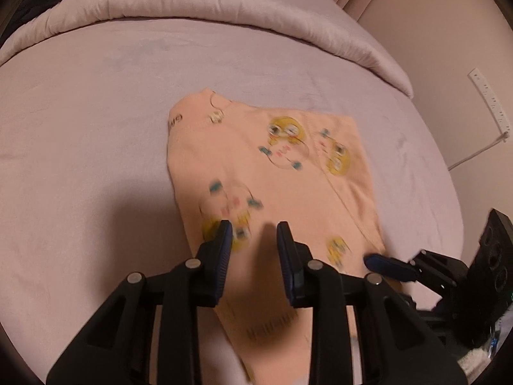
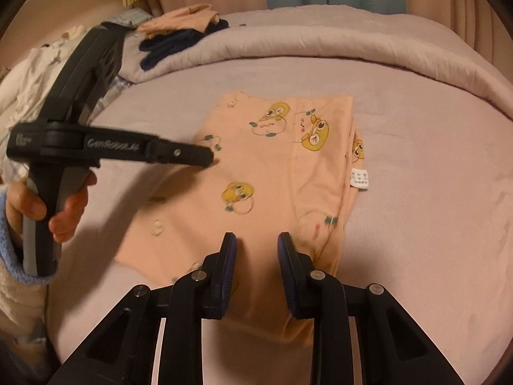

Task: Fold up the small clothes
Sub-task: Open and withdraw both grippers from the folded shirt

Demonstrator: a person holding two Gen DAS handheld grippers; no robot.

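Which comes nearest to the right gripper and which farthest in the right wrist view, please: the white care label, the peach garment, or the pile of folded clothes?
From the right gripper:
1. Peach garment, directly beneath the fingertips.
2. White care label, up and to the right, at the garment's edge.
3. Pile of folded clothes, far upper left on the rolled duvet.

Peach garment (image 1: 272, 173) spread flat on a mauve bed sheet (image 1: 96, 128), printed with yellow cartoon figures and small teal marks, print partly blurred. Left tongs (image 1: 255, 229) low over the near part of the cloth, jaws parted with a clear gap, nothing pinched between the blue pads (image 1: 226, 250). Right tongs (image 1: 373, 261) reaching in from the right edge, blue tip at the garment's near right corner; grip not discernible. Rolled duvet (image 1: 208, 3) along the far side of the bed. White power strip (image 1: 490, 99) on the wall at right.
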